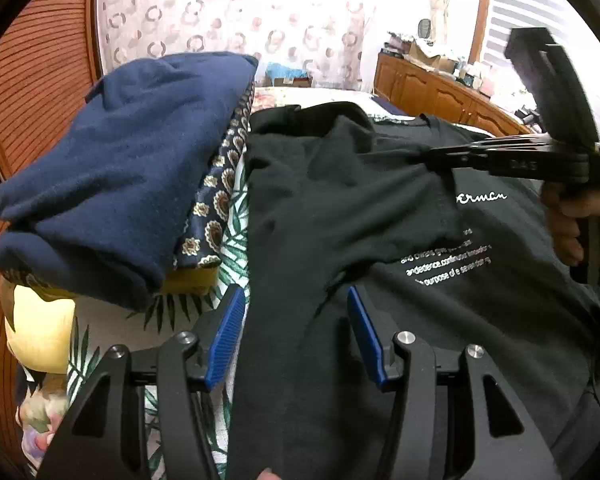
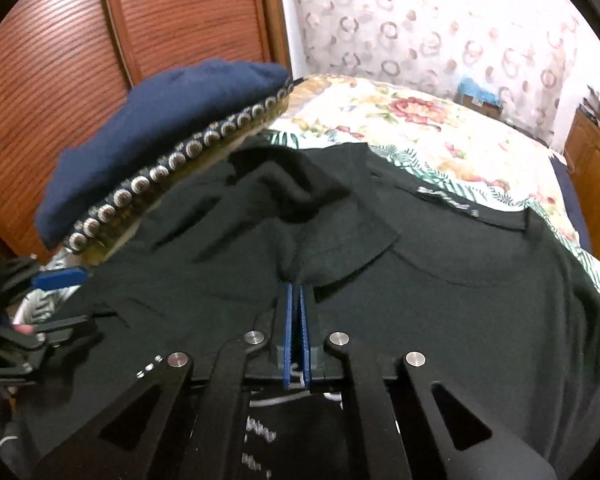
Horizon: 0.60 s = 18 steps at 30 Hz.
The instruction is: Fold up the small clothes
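Floral bedspread [image 2: 420, 120] (wooden wardrobe [image 2: 180, 12] behind): right gripper [image 2: 296, 292] pinches black shirt [image 2: 460, 300], left gripper [image 1: 296, 320] wide.

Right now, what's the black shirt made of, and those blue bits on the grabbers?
The black shirt looks like soft knit cotton: matte, wrinkling easily, with white printed letters. The blue pads look like ribbed rubber or plastic; fine grooves show. The navy top beside the shirt looks fuzzy, maybe fleece.
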Tool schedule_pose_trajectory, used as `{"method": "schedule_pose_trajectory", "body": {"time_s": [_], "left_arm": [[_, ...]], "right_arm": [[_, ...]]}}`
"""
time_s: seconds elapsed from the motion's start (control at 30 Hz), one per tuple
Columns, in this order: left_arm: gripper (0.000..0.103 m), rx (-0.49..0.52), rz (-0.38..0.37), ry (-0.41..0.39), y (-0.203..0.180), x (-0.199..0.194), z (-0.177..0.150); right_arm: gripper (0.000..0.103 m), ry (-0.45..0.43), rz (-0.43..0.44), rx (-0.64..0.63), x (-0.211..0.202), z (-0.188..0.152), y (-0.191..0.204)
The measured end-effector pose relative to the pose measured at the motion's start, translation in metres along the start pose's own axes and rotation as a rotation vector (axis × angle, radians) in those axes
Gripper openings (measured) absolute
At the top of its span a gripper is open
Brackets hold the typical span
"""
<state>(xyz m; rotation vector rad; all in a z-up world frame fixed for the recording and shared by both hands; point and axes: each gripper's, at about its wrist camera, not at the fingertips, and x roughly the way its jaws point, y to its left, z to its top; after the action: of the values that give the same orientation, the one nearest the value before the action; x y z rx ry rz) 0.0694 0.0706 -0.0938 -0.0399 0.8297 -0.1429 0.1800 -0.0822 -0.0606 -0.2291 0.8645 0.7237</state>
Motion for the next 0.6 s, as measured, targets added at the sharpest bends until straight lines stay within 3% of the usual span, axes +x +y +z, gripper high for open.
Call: {"method": "schedule_pose_trajectory", "body": {"time_s": [0.23, 0.53, 0.6], "left_arm": [[0.053, 0.009, 0.032, 0.045, 0.000, 0.007, -0.002], [0.061, 0.029, 0.029, 0.054, -0.005, 0.008, 0.000], [0.063, 0.033, 0.028, 0.055, -0.006, 0.009, 0.000]], "right_arm": [[0.001, 0.029, -0.008, 0.015, -0.007, -0.013, -0.008], [0.017, -0.036, -0.105, 0.043, -0.044, -0.033, -0.036], [0.034, -0.053, -0.121, 0.057, -0.060, -0.043, -0.047]]}}
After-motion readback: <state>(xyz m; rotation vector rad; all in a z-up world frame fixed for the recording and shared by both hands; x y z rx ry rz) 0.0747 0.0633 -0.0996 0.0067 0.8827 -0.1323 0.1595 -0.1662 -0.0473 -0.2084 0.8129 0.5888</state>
